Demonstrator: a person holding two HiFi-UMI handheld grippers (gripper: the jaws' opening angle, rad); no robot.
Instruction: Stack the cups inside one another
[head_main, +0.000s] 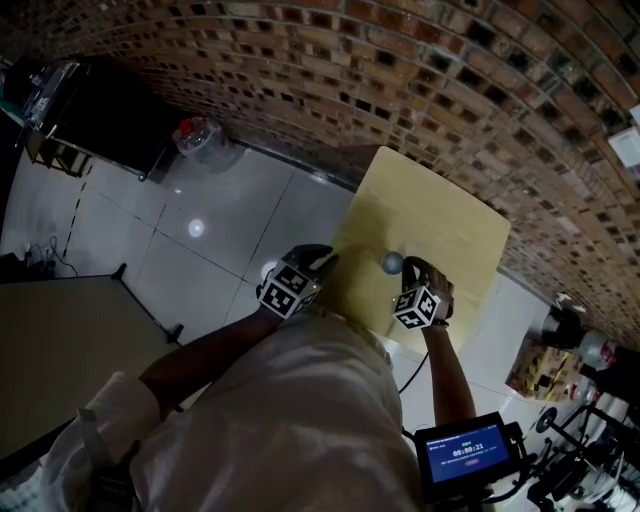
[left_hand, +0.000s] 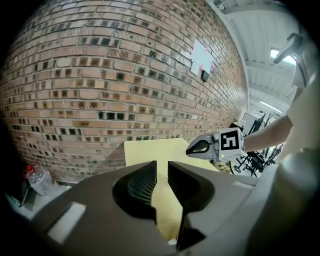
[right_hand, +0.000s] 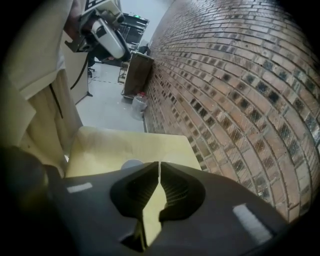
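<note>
My left gripper tilts downward, jaws slightly apart with nothing between; my right gripper tilts downward, jaw tips pressed together.

Your pale yellow square table top has a smooth, matt face that looks like laminate or painted wood. Behind the table, the red-brown brick wall is rough and dull, with sunken mortar lines. Left of the table, the light grey tiled floor is glossy and throws back a lamp's glare. On the table, the small pale round cup looks smooth, but its material cannot be told. Your left gripper and right gripper look like dark grey matt plastic, with ribbed pads inside. At the table's near edge, your off-white shirt is soft, creased cloth.
</note>
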